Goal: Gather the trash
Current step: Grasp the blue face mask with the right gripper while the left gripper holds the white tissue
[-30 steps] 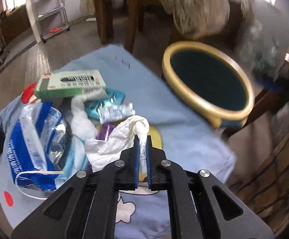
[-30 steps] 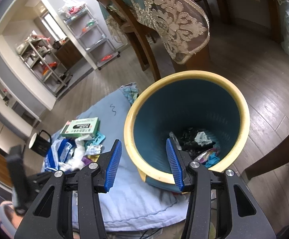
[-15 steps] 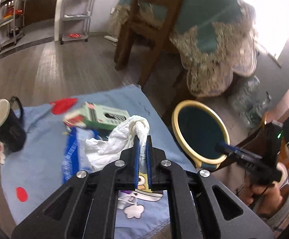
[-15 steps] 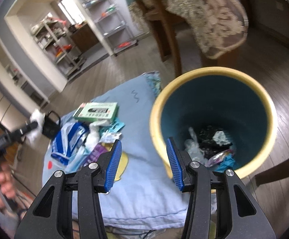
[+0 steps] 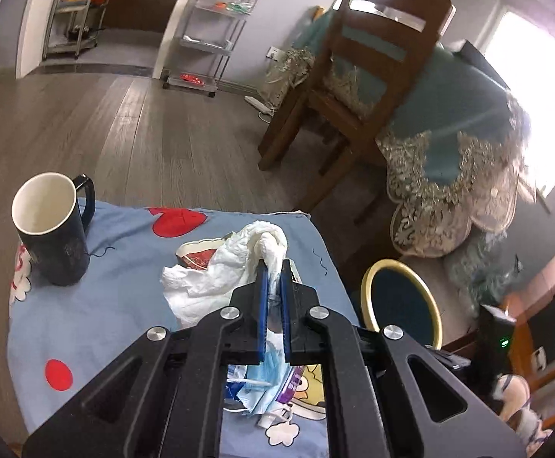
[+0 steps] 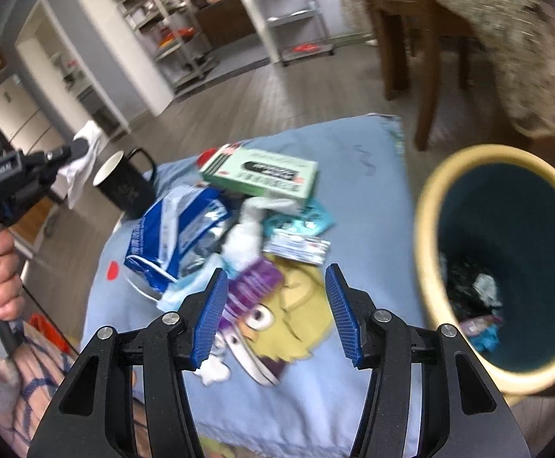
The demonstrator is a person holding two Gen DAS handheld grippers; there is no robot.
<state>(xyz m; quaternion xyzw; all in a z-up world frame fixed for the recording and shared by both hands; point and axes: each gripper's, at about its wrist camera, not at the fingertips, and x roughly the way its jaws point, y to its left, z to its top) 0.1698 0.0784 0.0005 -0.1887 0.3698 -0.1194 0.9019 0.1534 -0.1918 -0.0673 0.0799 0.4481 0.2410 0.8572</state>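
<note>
Lifted off the pile since a second ago, the crumpled tissue (image 5: pixel 239 267) hangs clamped in the left gripper (image 5: pixel 273 267) — right gripper (image 6: pixel 275 282), jaws just widening, holds nothing; bin (image 6: pixel 430 206) at three o'clock.

Soft crinkly white tissue (image 5: pixel 235 267), glossy black ceramic mug (image 5: pixel 54 236), matt blue printed cloth (image 5: pixel 117 305). Shiny foil-ish blue snack bag (image 6: pixel 178 236), matt green cardboard box (image 6: pixel 266 177), smooth plastic bin (image 6: pixel 506 267), polished wooden chair (image 5: pixel 357 76), grey wood-grain floor (image 5: pixel 143 133).

Crumpled white tissue (image 5: pixel 235 267) at frame centre, pinched and hanging, wrappers and green box (image 6: pixel 262 173) heaped mid-frame, yellow-rimmed bin (image 6: pixel 506 263) right, part-filled
</note>
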